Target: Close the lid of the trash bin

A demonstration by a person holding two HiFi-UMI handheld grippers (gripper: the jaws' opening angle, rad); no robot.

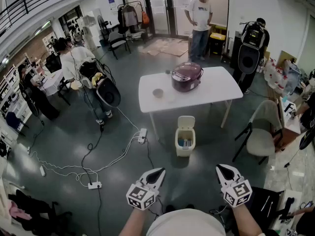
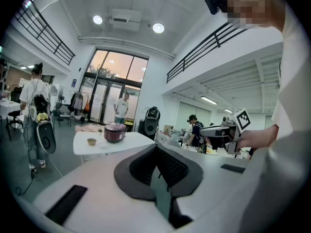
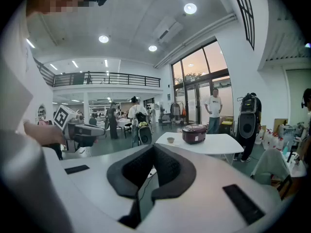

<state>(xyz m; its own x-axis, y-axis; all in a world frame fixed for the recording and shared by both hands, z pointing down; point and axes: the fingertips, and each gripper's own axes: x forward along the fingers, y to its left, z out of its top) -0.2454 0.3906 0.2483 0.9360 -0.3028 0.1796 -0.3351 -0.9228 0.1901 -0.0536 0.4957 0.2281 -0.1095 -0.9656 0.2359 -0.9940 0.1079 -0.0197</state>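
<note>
Both grippers sit low at the near edge of the head view, held level-ish out in front of the body, well apart from each other. Left gripper (image 1: 157,173): its own view shows the jaws pressed together, pads meeting at the tip, nothing between them (image 2: 156,146). Right gripper (image 1: 224,170): same, jaws closed tip to tip and empty (image 3: 153,147). Each gripper shows in the other's view, marker cube facing the camera. Trash bin (image 1: 185,142) stands on the grey floor ahead of and between the two grippers, well clear of both. It is just in front of the near edge of the white table (image 1: 147,90). Bin lid (image 1: 186,122) is up, tilted back toward the table, and the inside is exposed with some contents visible. On the table: a maroon cooker (image 1: 186,76) and a small bowl (image 1: 158,93). Power strip (image 1: 142,134) with cables lies on the floor left of the bin. Chair (image 1: 261,136) stands to the right of it.
</note>
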